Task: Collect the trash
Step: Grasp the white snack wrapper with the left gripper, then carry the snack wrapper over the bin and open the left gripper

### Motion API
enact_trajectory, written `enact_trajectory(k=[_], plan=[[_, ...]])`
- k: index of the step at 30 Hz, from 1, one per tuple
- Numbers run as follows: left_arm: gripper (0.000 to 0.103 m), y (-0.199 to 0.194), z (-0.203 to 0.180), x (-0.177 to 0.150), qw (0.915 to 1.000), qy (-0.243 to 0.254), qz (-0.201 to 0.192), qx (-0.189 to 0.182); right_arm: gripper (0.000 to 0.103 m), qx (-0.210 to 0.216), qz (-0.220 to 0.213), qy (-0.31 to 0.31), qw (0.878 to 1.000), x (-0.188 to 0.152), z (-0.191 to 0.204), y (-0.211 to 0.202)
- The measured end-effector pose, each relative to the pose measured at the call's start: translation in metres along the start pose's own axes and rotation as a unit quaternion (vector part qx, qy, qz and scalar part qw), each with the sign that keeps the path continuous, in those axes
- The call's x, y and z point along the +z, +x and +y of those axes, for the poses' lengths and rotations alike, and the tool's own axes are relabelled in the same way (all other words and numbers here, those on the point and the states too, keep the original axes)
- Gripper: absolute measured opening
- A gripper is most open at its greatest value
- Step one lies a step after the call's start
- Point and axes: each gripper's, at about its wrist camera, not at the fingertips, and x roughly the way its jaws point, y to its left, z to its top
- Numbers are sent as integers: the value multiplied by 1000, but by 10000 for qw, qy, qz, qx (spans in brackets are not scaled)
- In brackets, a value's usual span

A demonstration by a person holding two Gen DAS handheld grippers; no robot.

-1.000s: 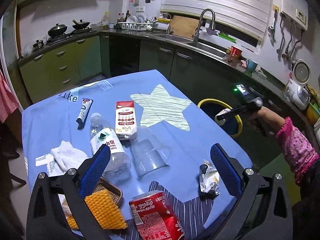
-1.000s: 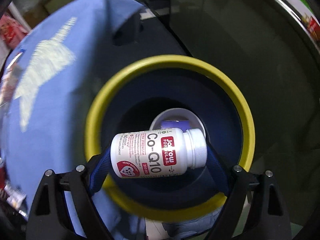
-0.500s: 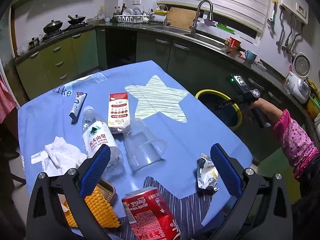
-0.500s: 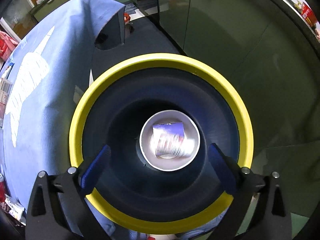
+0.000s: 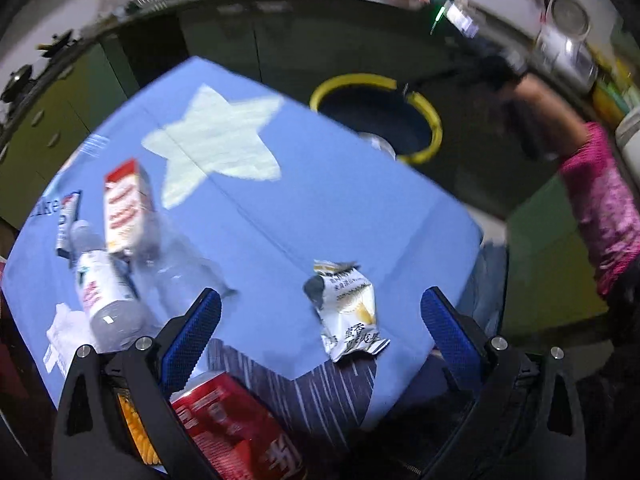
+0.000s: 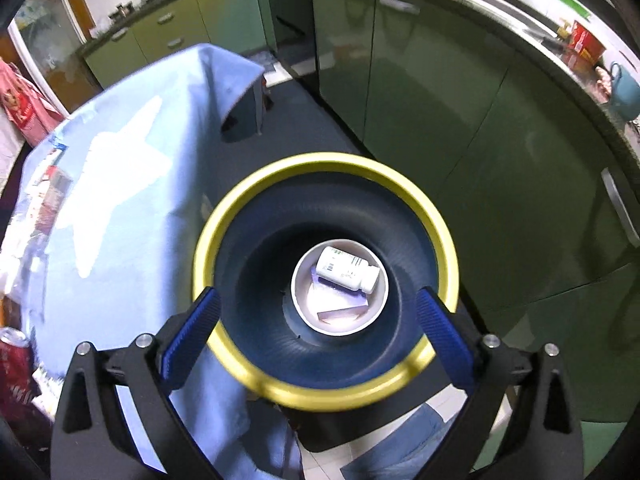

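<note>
My left gripper [image 5: 320, 328] is open and empty, hovering over a crumpled white snack wrapper [image 5: 347, 312] on the blue tablecloth [image 5: 320, 200]. A red can [image 5: 228, 428], a water bottle [image 5: 104, 292], a clear plastic cup [image 5: 180, 264], a red-and-white carton [image 5: 124, 208] and a tube [image 5: 66, 220] lie to the left. My right gripper [image 6: 316, 328] is open and empty above the yellow-rimmed bin [image 6: 440, 232], which also shows in the left wrist view [image 5: 434, 120]. A white pill bottle [image 6: 347, 269] lies at the bin's bottom on a purple box [image 6: 340, 304].
A white tissue [image 5: 64, 324] and a yellow sponge [image 5: 134, 428] sit at the table's near left. Green kitchen cabinets [image 6: 440, 92] stand behind the bin. The table corner [image 6: 236, 68] hangs to the bin's left. The red can [image 6: 14, 364] shows at the right wrist view's left edge.
My right gripper opened and the pill bottle dropped into the bin; the gripper then rose away. My left gripper swung right and closer over the snack wrapper.
</note>
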Motion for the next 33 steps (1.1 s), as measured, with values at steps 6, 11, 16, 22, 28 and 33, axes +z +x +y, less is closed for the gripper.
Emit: enact_trajectory(k=[6,11,16,22,28,33], plan=[[98,48,-16,10,9957,142,910,-15,93,154,-139,-173,9996,-20,7,-19],[81,74,-16,9,9924,90,1221,124,93,303,-169,-293,9990,-25,16,-24],[67,76,-14,3,9924,46,1227,111,93,345,-151,-327,9988,-26,20,-23],[47,73,-9,-2,9924,61,1226,-24,93,375,-121,-353,9986,-26,26,-21],[43,60,-7,0,9946,113,1018,-149,93,392,-169,-414,9982,-25,32,-25],[43,31,-7,15,9973,194,677,-217,93,264,-325,-368,9984,-28,29,-35]])
